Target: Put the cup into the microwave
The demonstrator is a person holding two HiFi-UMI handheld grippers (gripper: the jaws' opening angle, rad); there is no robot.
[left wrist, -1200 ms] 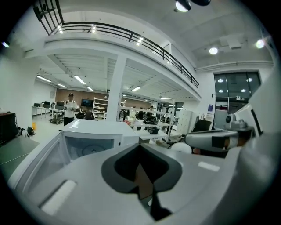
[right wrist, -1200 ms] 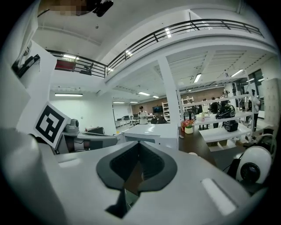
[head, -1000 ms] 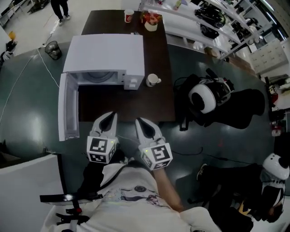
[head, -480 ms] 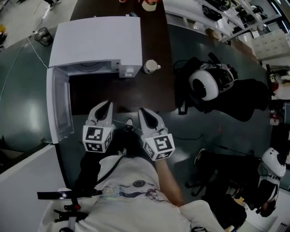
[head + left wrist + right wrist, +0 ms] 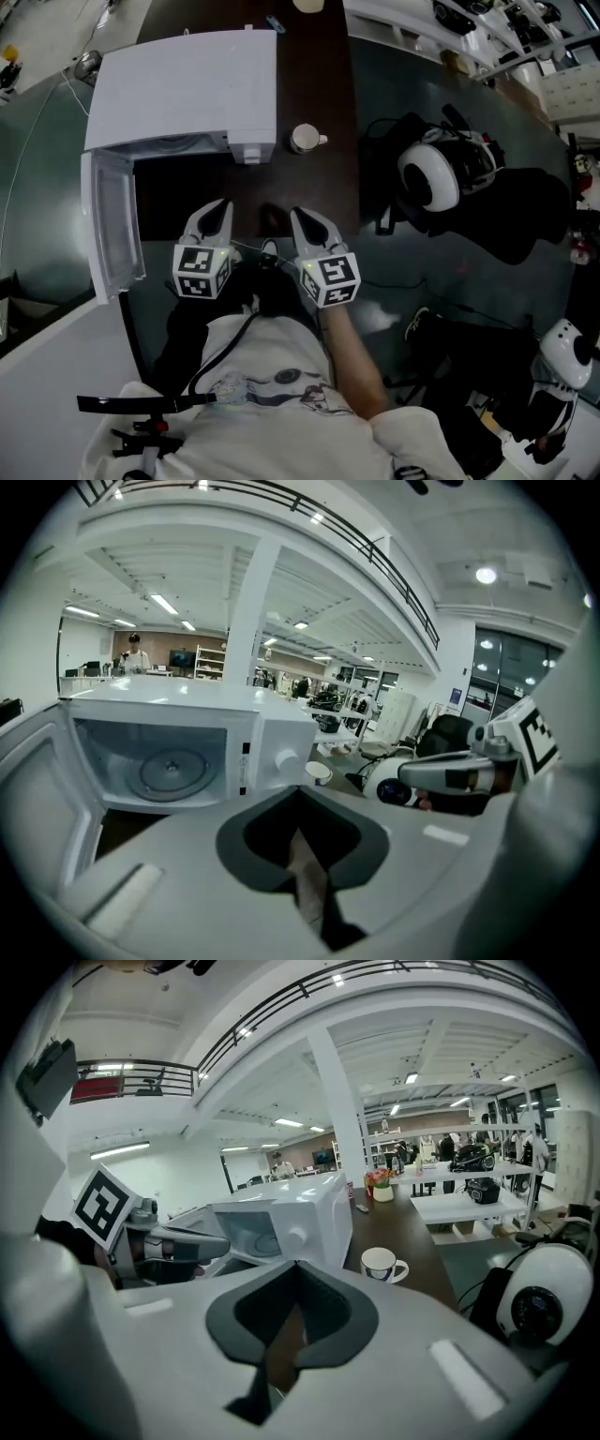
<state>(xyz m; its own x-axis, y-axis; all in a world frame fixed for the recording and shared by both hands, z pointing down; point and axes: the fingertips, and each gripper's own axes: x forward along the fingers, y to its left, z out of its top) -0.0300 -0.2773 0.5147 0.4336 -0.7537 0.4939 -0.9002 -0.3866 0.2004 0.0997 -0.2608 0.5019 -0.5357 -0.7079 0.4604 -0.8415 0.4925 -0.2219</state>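
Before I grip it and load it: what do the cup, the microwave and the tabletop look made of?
Cup: probably glazed ceramic; glossy white, with a handle and a dark print.
Microwave: white casing with a smooth, even sheen; painted metal or plastic, I can't tell which.
Tabletop: dark brown with a low sheen; likely wood or laminate.

Left gripper (image 5: 297, 791): jaws are seen pressed together, with nothing between them. The microwave (image 5: 277, 733) is seen ahead on the table (image 5: 117, 829). Its door (image 5: 37, 780) is swung open to the left and the turntable (image 5: 173, 772) is exposed in the cavity. The cup (image 5: 319, 772) is set just right of the microwave, on the knob (image 5: 286, 758) side, well apart from the jaws. The right gripper (image 5: 417, 772) is seen side-on at the right, its marker cube (image 5: 536, 738) in view. Its jaw state can't be read here.
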